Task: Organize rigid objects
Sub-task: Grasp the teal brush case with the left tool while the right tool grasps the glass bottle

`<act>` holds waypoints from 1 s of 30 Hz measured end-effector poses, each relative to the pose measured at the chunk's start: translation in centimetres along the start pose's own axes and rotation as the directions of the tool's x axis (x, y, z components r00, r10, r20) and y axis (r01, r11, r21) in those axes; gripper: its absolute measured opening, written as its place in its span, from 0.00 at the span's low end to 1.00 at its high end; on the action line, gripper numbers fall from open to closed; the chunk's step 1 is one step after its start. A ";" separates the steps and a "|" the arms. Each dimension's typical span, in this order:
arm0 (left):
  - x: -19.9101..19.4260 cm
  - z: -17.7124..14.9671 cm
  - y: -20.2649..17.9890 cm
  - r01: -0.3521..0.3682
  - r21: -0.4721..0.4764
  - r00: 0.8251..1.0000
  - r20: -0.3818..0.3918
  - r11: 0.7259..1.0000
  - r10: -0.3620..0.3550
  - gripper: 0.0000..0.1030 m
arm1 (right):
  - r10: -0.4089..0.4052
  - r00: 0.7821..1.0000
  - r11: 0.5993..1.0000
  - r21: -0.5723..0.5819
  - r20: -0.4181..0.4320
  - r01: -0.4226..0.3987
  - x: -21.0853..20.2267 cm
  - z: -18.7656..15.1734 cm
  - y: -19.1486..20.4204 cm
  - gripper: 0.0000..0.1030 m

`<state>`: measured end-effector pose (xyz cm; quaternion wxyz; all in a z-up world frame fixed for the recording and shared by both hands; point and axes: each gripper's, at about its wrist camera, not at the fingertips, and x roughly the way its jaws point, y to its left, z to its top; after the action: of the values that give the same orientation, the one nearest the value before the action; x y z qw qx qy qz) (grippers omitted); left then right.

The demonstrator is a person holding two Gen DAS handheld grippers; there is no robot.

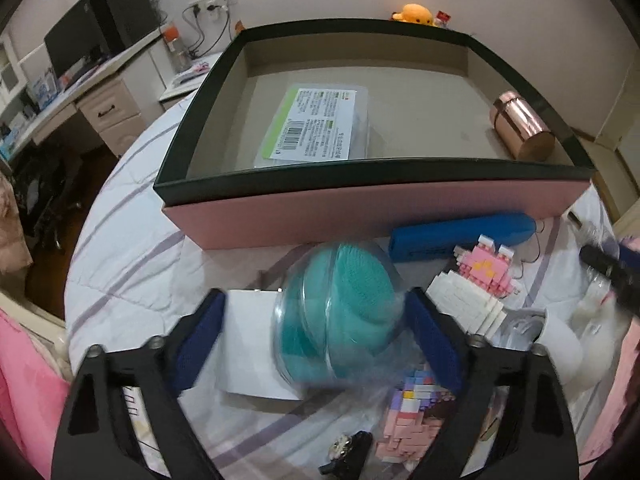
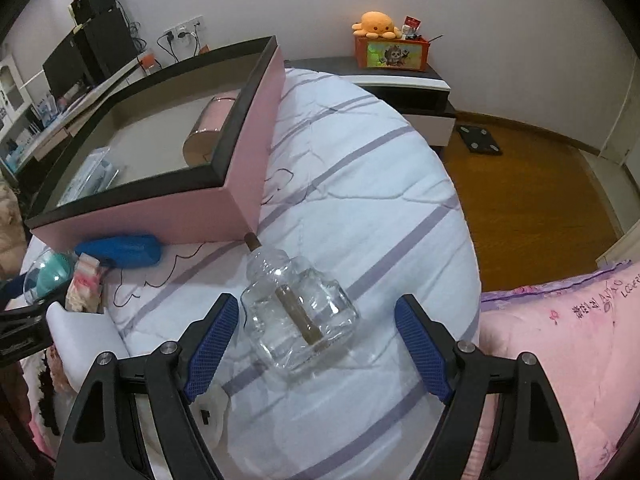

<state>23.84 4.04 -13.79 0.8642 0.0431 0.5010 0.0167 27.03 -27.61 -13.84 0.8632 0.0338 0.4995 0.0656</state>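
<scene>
A pink box with a dark rim [image 1: 360, 216] lies on the bed and holds a flat labelled package [image 1: 316, 124] and a copper canister [image 1: 524, 126]. My left gripper [image 1: 316, 332] is open around a teal brush in a clear round case [image 1: 340, 316], which looks blurred; I cannot tell if the pads touch it. My right gripper [image 2: 316, 340] is open over a clear glass bottle with a brown stick inside [image 2: 300, 312] lying on the quilt. The box [image 2: 160, 208] and canister [image 2: 208, 132] also show in the right wrist view.
On the quilt before the box lie a blue case [image 1: 464, 236], a pink and white brick figure [image 1: 480, 280], a white card [image 1: 256, 356], more brick models [image 1: 412, 420] and a small dark object [image 1: 348, 456]. A pink blanket [image 2: 560, 340] is at right. A desk [image 1: 80, 92] stands left.
</scene>
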 end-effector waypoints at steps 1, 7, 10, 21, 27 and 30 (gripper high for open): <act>0.0 -0.1 -0.2 -0.032 0.020 0.999 0.000 0.999 0.032 0.75 | 0.014 1.000 1.000 0.015 0.003 -0.014 -0.1 0.2 -0.3 0.64; -0.4 -0.4 0.4 -0.011 0.022 1.000 0.000 1.000 0.011 0.72 | 0.022 1.000 0.999 0.035 0.015 -0.022 -0.4 0.3 -0.4 0.52; -0.9 -0.6 1.0 0.023 0.006 1.000 -0.002 1.000 -0.023 0.72 | 0.034 0.999 0.999 0.039 0.022 -0.035 -0.6 0.4 -0.5 0.52; -1.6 0.0 0.5 -0.025 0.026 0.999 0.022 0.999 0.024 0.81 | 0.008 1.000 0.998 0.057 0.025 -0.010 -0.3 0.2 -1.2 0.52; -0.5 1.2 1.1 0.041 -0.042 0.999 0.030 0.998 -0.039 0.79 | 0.017 1.000 0.998 0.057 0.025 -0.019 -0.3 0.2 -1.3 0.53; 0.1 1.2 1.1 0.109 -0.037 0.994 0.011 0.993 -0.109 0.45 | 0.011 1.000 0.999 0.046 0.025 -0.012 -0.2 0.1 -1.2 0.53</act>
<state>24.97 5.09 -13.14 0.8667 -0.0005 0.4984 -0.0215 27.15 -28.80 -13.74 0.8679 0.0572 0.4900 0.0586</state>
